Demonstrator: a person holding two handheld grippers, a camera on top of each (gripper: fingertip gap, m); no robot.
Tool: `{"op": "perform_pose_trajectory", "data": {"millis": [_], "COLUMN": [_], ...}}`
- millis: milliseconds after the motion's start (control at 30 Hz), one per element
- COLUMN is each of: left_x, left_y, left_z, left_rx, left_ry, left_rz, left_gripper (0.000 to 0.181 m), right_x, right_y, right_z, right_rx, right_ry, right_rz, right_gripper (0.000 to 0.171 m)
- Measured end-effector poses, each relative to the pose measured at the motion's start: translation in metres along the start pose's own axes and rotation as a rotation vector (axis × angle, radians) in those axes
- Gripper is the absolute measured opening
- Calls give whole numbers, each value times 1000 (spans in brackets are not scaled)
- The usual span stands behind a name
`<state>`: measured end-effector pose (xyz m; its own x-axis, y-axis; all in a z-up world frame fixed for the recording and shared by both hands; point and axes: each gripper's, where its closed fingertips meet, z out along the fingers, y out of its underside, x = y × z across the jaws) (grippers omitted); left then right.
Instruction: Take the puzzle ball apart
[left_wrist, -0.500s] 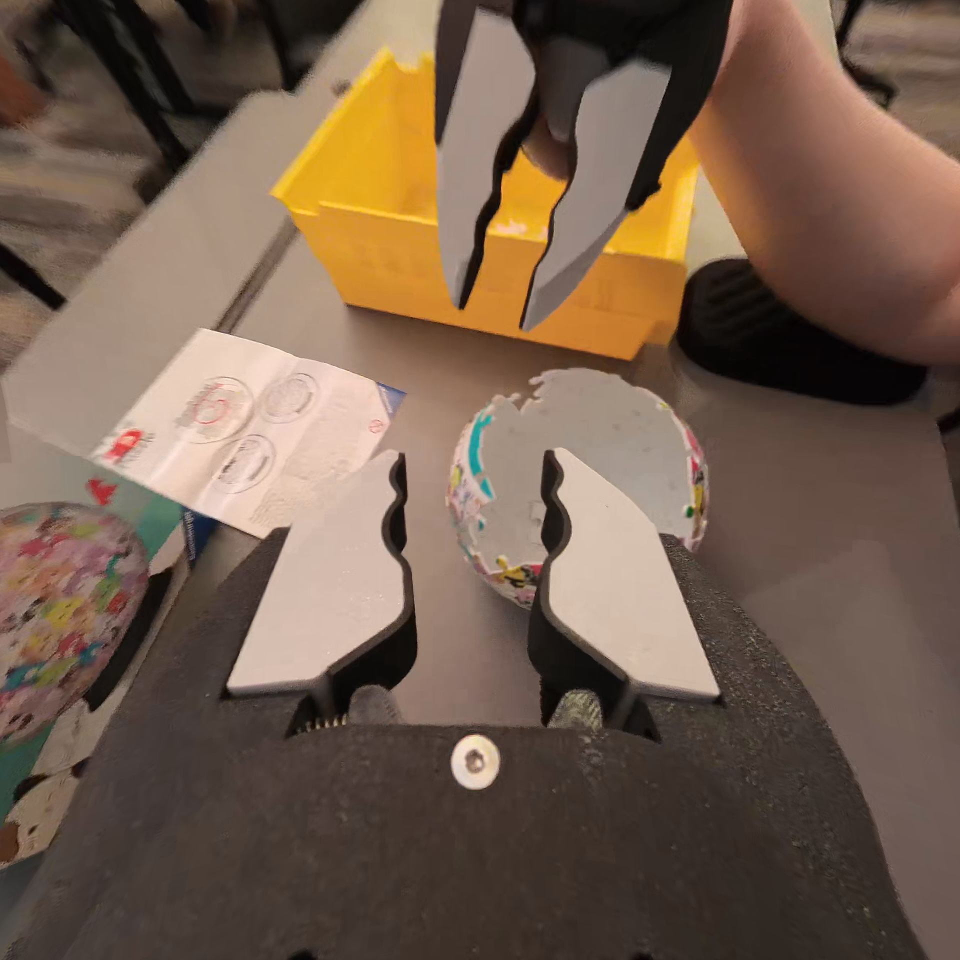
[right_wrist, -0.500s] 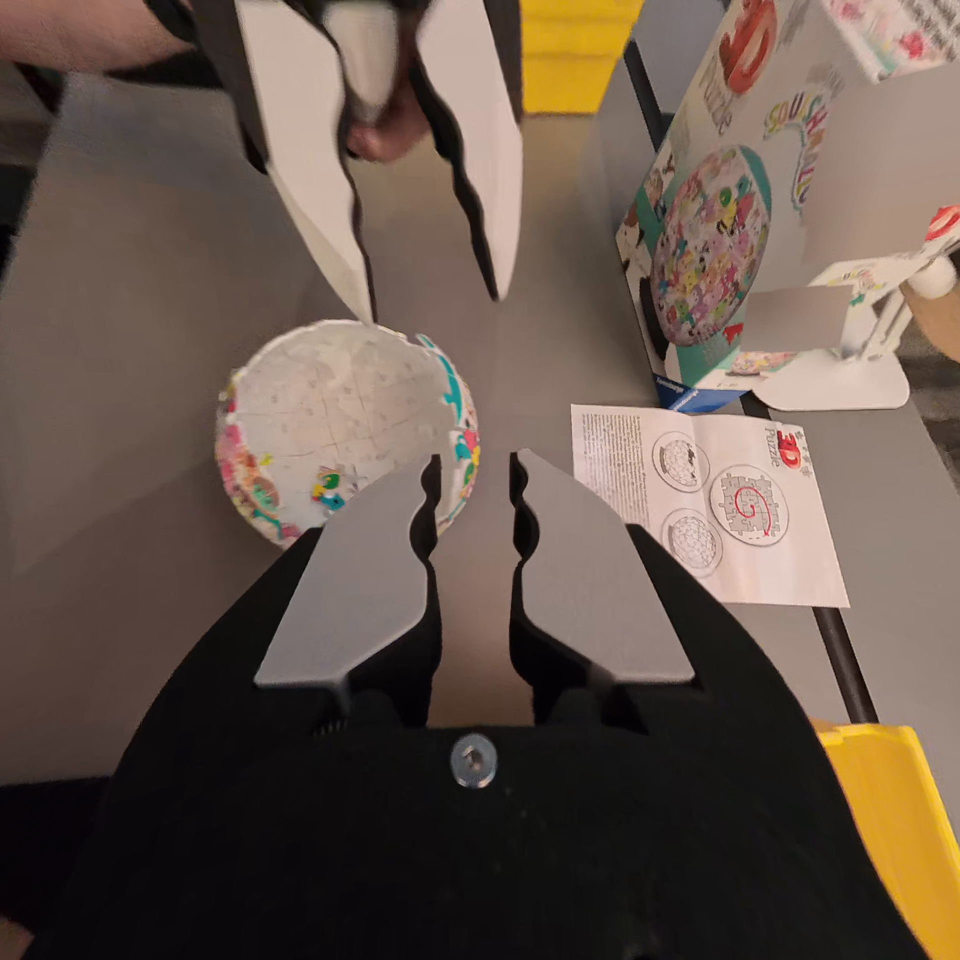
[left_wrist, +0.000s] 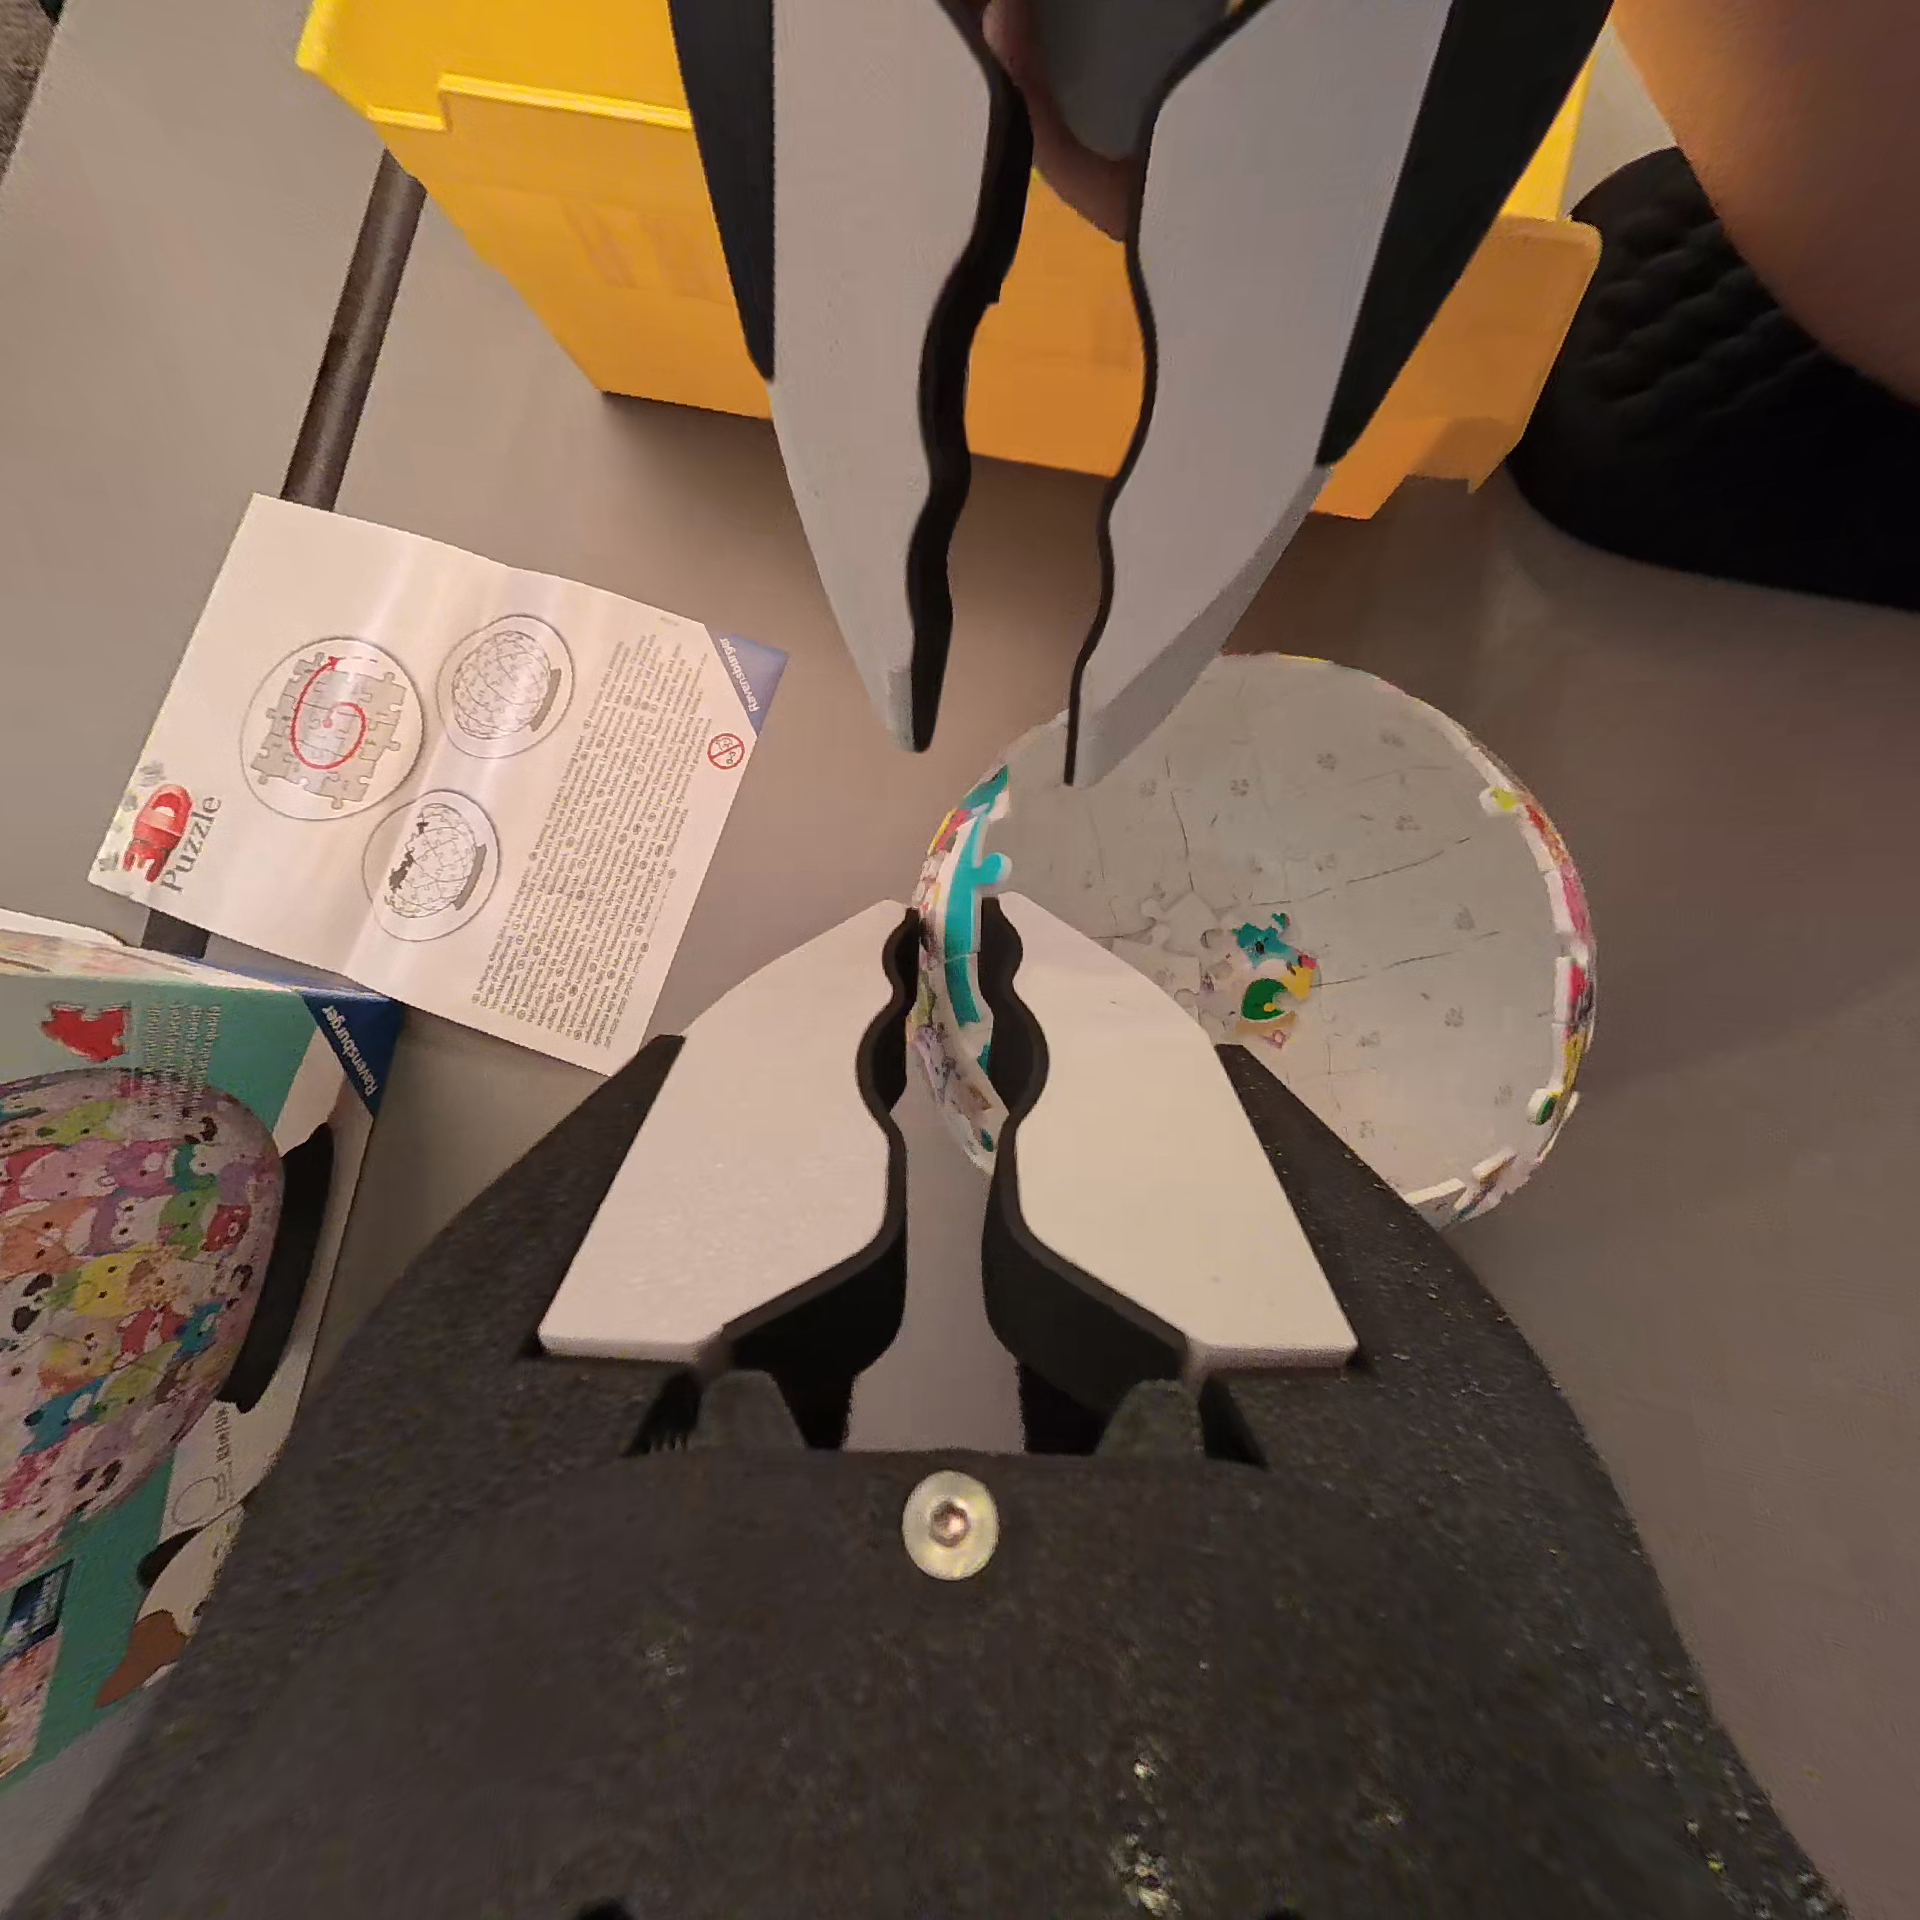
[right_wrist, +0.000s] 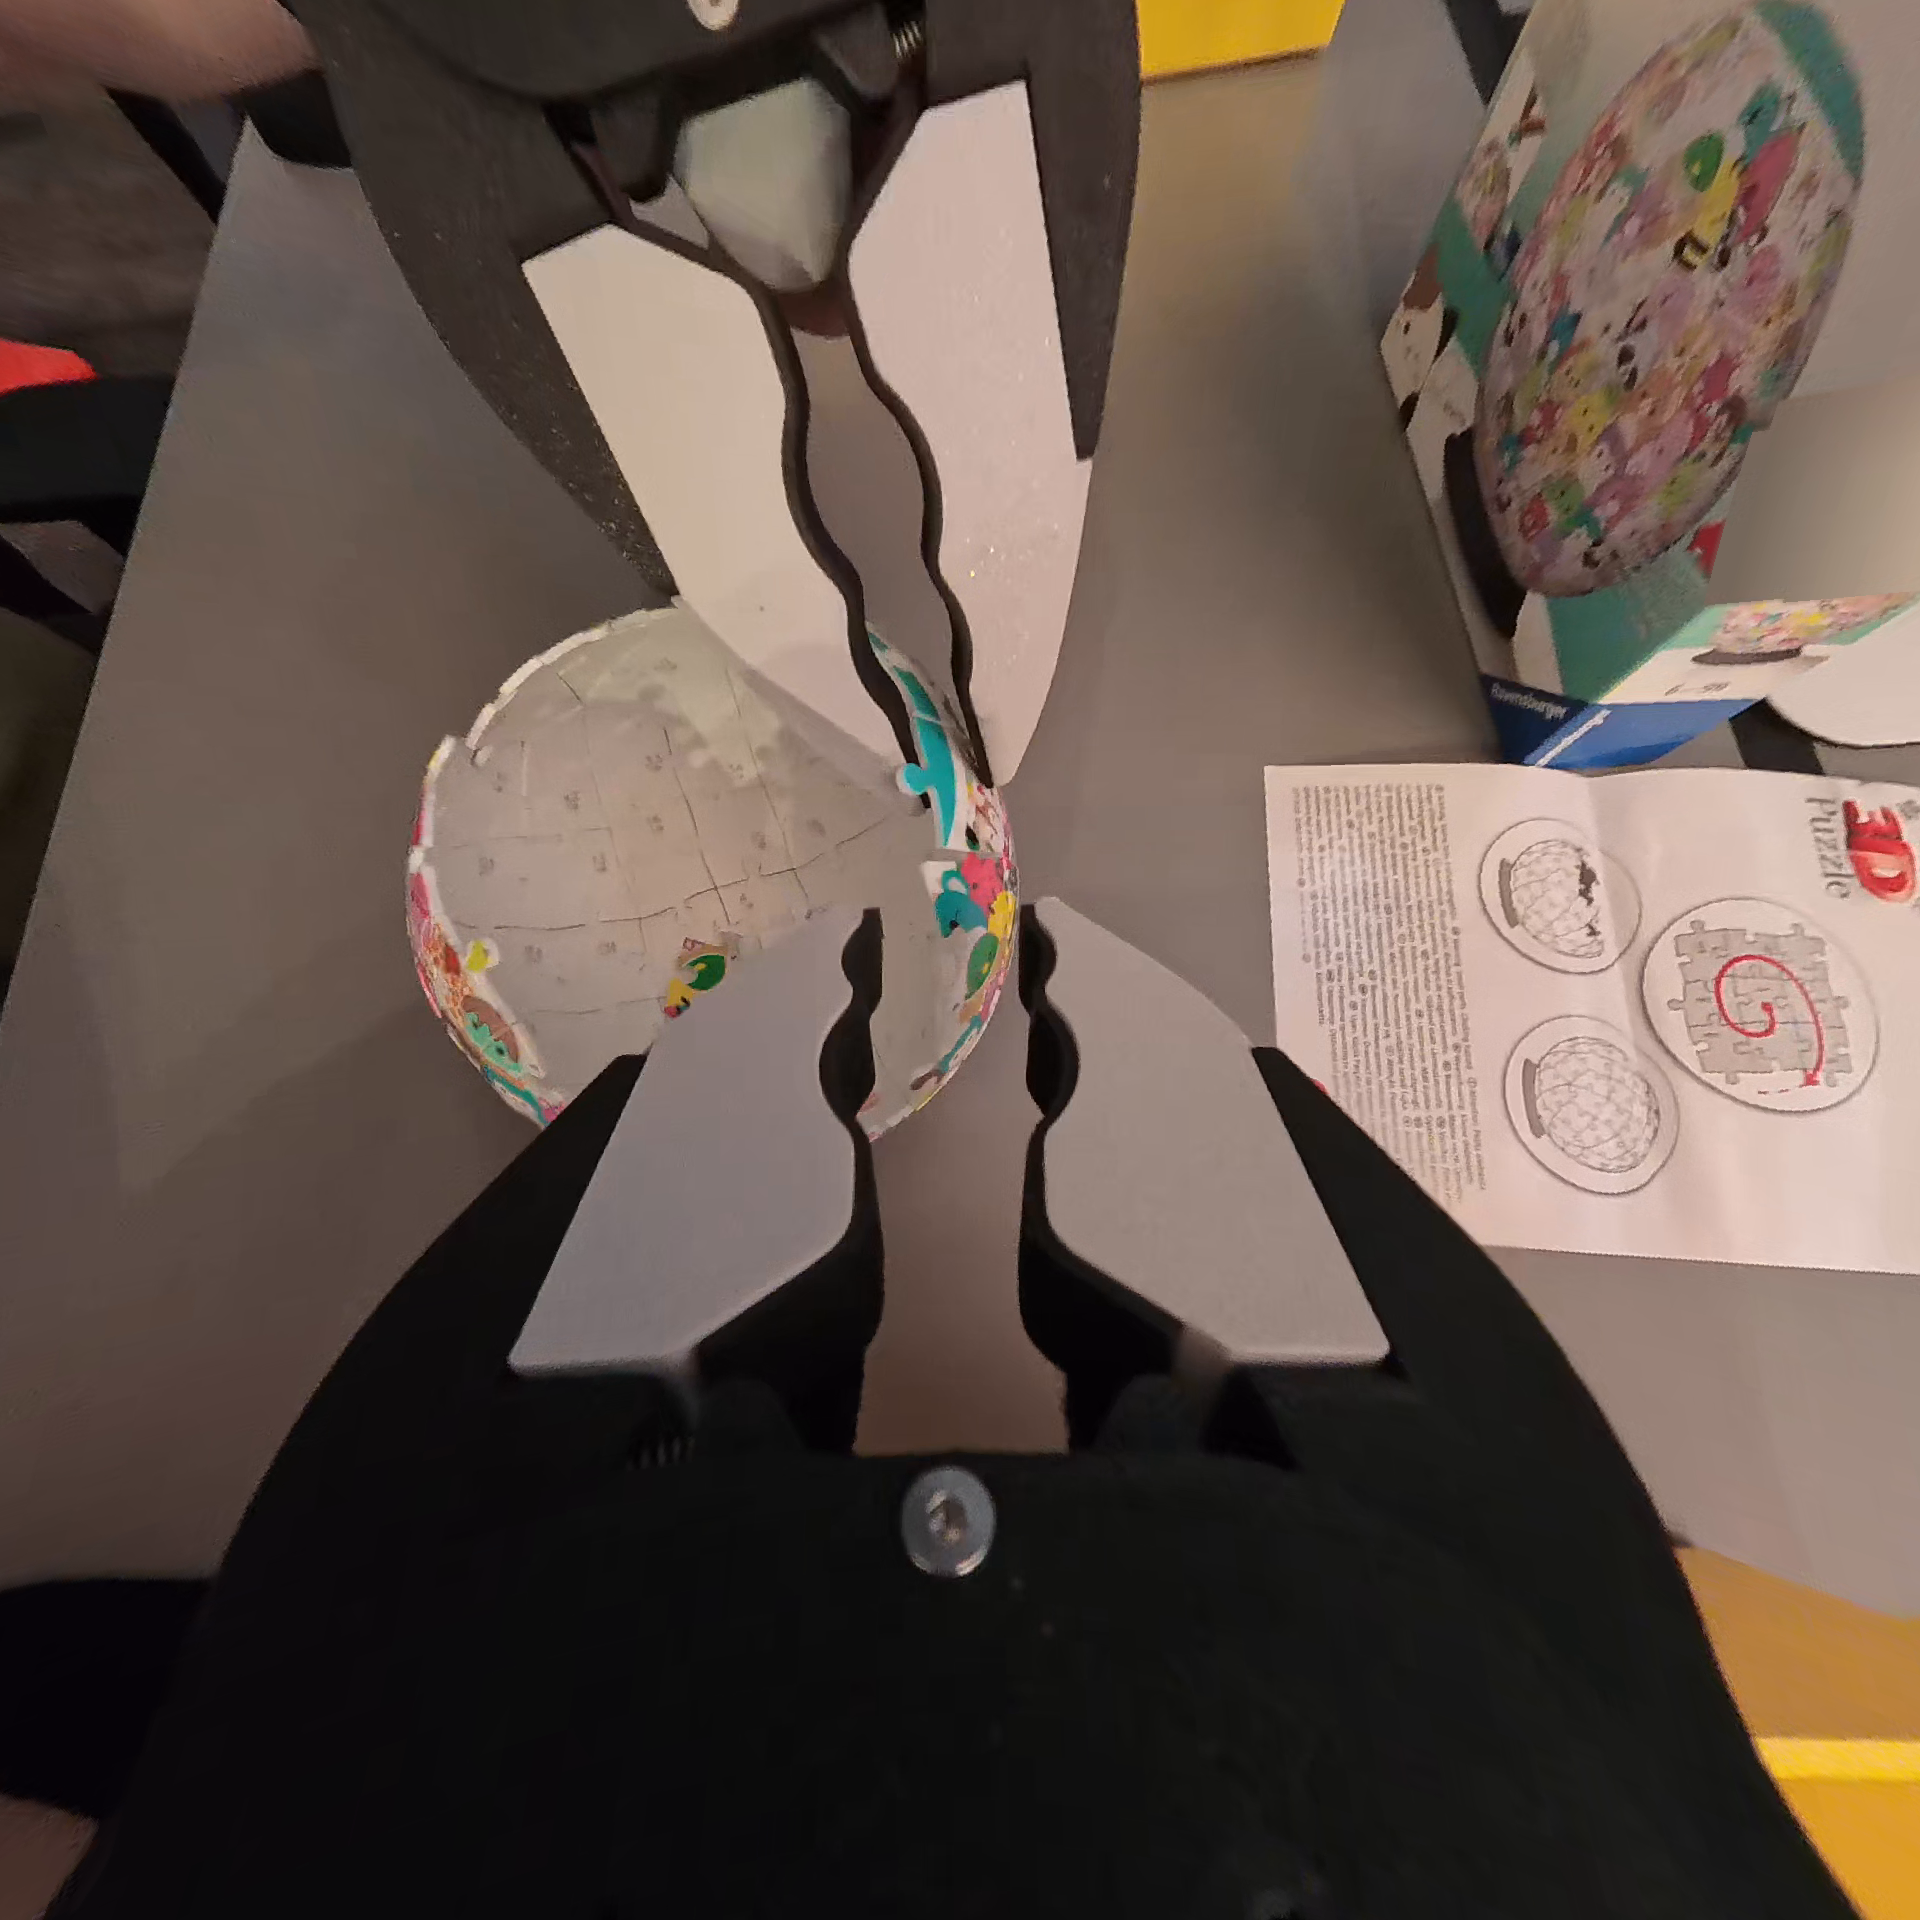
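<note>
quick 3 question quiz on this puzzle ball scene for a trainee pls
1. True or false: the left gripper is clamped on the rim of the half-dismantled colourful plastic puzzle ball.
2. Pick one. The right gripper is: A) shut on the ball's rim; B) open, astride the ball's rim; C) out of both views.
3. Short answer: what colour is the plastic bin behind the ball?

Key: 1 true; 2 B; 3 yellow.
</note>
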<state>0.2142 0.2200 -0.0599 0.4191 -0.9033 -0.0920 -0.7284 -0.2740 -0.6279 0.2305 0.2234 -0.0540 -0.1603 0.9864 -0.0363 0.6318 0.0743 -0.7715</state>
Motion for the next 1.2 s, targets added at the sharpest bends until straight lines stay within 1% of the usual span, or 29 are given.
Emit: {"op": "perform_pose_trajectory", "data": {"millis": [167, 300, 367, 467, 567, 667, 733, 833, 900, 1033, 1100, 1200], "left_x": [-2, -1, 0, 0, -3, -2, -6, -9, -9, 0, 7, 15], "left_y": [2, 1, 1, 2, 6, 4, 1, 0, 2, 23, 30, 33], "left_z": [-2, -3, -4, -7, -10, -13, -16, -24, -29, -33, -33, -40], "left_rx": [-3, 3, 14, 40, 47, 64, 71, 58, 54, 47, 94, 247], "left_ry": [37, 124, 181, 243, 238, 236, 212, 178, 138, 60, 66, 98], "left_rz": [-49, -128, -178, -220, -203, -197, -209, -208, -186, -145, -178, -244], "left_gripper": [10, 12, 13, 13, 14, 15, 27, 33, 39, 41, 42, 45], "right_x": [-4, -4, -4, -4, -5, 5, 8, 6, 3, 3, 5, 0], "right_y": [2, 8, 7, 2, -4, -6, -9, -13, -20, -27, -34, -34], "right_z": [5, 15, 15, 11, 7, 7, 10, 16, 19, 25, 25, 27], "right_rx": [-45, -121, -112, -60, -9, -5, -6, -5, 16, 2, 0, -34], "right_ry": [4, 20, 11, -30, -65, 18, 49, 58, 66, 134, 181, 170], "right_rz": [-15, 13, 44, 107, 137, 85, 59, 35, -27, -162, -206, -245], "right_gripper": [24, 23, 22, 14, 12, 14, 20, 23, 23, 24, 24, 24]}}
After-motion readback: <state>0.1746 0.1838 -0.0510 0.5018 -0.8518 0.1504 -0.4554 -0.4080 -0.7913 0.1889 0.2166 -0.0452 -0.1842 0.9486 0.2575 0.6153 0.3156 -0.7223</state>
